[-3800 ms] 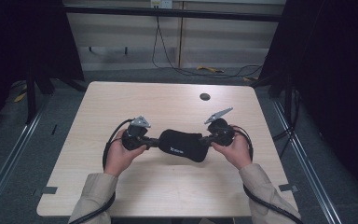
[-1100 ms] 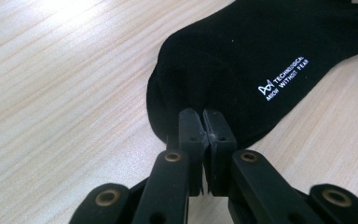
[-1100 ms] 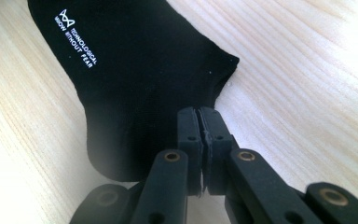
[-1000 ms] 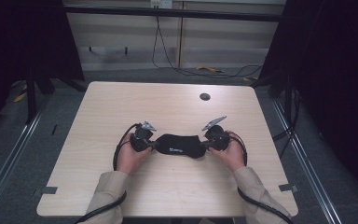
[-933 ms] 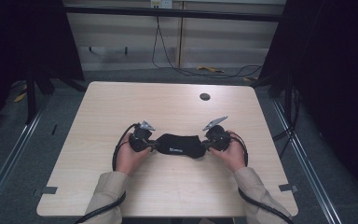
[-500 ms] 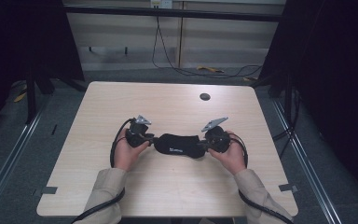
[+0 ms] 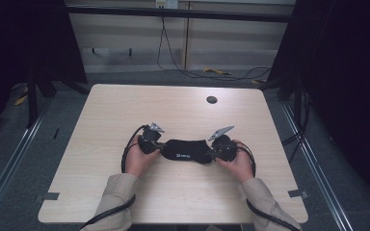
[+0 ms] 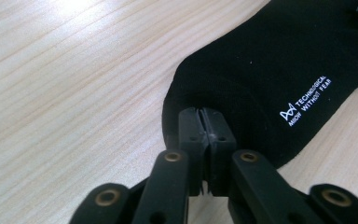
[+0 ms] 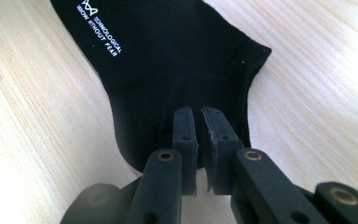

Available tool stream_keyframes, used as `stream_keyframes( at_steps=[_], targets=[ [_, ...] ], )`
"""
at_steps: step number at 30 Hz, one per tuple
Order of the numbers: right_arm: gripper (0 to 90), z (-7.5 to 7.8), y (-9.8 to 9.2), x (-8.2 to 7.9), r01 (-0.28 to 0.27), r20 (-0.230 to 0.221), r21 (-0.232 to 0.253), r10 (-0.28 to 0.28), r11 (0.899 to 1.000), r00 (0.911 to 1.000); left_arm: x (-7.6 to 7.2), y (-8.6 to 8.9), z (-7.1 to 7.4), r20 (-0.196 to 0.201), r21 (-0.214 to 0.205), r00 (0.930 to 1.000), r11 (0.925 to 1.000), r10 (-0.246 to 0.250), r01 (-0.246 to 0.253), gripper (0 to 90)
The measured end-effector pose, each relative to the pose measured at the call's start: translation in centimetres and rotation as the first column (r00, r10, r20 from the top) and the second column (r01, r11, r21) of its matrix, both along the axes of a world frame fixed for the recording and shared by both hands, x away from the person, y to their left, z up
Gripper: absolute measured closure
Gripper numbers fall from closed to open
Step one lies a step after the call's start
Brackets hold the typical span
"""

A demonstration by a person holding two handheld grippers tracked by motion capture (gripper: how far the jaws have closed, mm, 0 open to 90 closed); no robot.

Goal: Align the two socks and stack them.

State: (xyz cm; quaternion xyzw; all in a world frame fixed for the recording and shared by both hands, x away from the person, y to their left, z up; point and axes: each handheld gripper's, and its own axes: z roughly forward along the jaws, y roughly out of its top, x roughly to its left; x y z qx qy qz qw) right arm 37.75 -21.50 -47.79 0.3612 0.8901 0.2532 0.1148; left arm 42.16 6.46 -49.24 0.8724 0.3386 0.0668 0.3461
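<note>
Here, a black sock (image 7: 185,150) with white lettering lies flat on the wooden table (image 7: 101,115), well short of the table's round hole (image 7: 211,99). The left gripper (image 8: 200,122), its jaws just closing, pinches one end; the right gripper (image 9: 196,122) clamps the other.

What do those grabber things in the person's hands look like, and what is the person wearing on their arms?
Each grabber is black. The left gripper and the right gripper each end in two flat black jaws on arms with brass-coloured rivets. Each carries a grey three-cornered plate on top and trails a black cable. The person wears beige long sleeves.
</note>
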Motion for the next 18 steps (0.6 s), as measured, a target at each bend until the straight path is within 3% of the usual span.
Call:
stream_keyframes(
  at_steps=[3, 6, 7, 10, 13, 16, 18],
  targets=[
    [85.3, 0.0, 0.1, 0.0, -0.005, 0.001, -0.008, 0.005, 1.0, 1.0, 0.0, 0.6, 0.4, 0.006, -0.022, 0.9997, 0.9995, 0.025, -0.025, 88.7],
    [85.9, 0.0, 0.1, 0.0, -0.005, -0.005, -0.003, 0.005, 1.0, 1.0, 0.0, 1.7, 0.7, 0.012, -0.019, 0.9985, 0.9984, 0.053, -0.052, 88.8],
    [86.1, 0.0, 0.1, 0.0, -0.005, -0.006, -0.003, 0.005, 1.0, 1.0, 0.0, 2.0, 0.7, 0.0, -0.04, 0.9976, 0.9967, 0.07, -0.07, 88.8],
    [86.2, 0.0, 0.2, 0.0, -0.008, -0.003, -0.009, 0.008, 1.0, 1.0, -0.1, 2.2, 0.4, -0.005, -0.05, 0.9985, 0.9972, 0.055, -0.055, 88.2],
    [86.2, 0.0, 0.2, 0.0, -0.009, -0.004, -0.013, 0.009, 1.0, 1.0, -0.2, 2.0, 0.2, 0.027, -0.049, 0.9977, 0.9969, 0.063, -0.062, 78.1],
    [86.0, 0.0, 0.2, -0.1, -0.007, 0.001, -0.012, 0.007, 1.0, 1.0, -0.1, 2.1, 0.1, 0.023, -0.072, 0.9964, 0.9941, 0.082, -0.08, 69.6],
    [85.9, 0.0, 0.2, -0.1, -0.007, 0.003, -0.01, 0.007, 1.0, 1.0, -0.1, 2.0, -0.1, 0.011, -0.08, 0.9967, 0.9936, 0.08, -0.079, 69.4]
  ],
)
